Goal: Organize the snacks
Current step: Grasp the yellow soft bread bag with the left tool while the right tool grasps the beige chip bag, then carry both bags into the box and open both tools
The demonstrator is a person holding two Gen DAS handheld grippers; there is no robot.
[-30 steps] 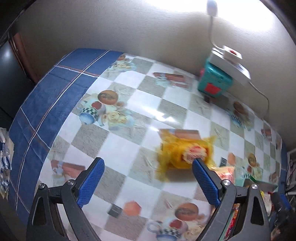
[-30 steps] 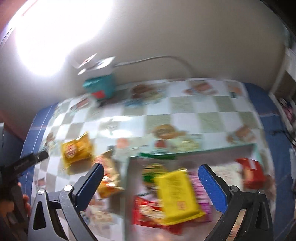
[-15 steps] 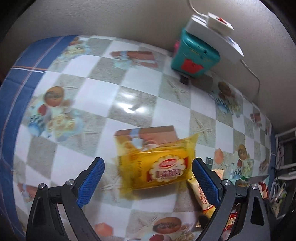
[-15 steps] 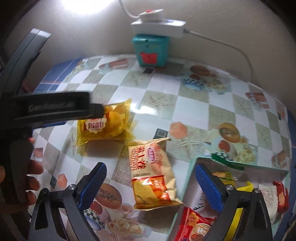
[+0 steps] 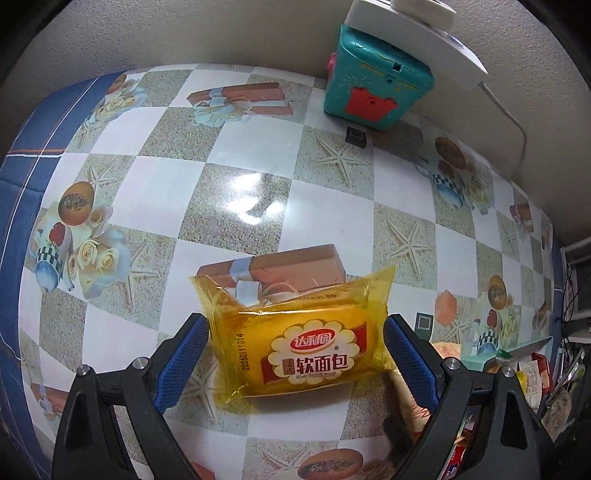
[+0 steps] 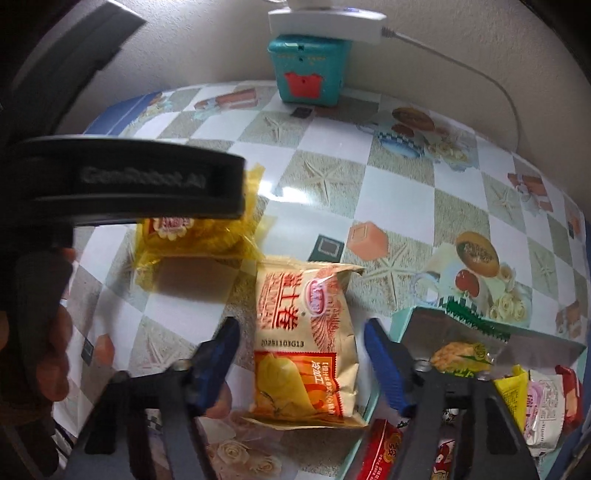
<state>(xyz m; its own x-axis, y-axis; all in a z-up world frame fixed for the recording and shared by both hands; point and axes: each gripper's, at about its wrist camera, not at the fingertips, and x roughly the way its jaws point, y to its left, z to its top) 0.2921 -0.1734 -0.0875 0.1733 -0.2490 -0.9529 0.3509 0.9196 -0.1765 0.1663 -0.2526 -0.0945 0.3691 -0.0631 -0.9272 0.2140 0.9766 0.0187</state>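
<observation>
Both claws have come down toward the table since the earlier frames, and each now has a snack packet between its blue pads.

Nearest in the left wrist view, the left claw stands wide, one pad on each side of the yellow bread packet. The pads are just beside the packet's short ends; it is hard to tell if they touch the wrapper, and they do not squeeze it. The packet lies flat on the checkered tablecloth, its label facing up.

In the right wrist view, the right claw is closing, with the beige chips packet between its pads. The pads are still apart from the bag's sides. This bag lies flat on the table, just to the right of the yellow bread packet, which is partly hidden there by the black body of the left tool. A hand holding that tool shows at the left edge.

Just beside the chips, at the lower right, stands an open box with several more wrapped snacks inside.

Farther back, against the wall, a teal box with a red patch stands on the table, and a white power strip rests on top of it, its cable running off to the right.
</observation>
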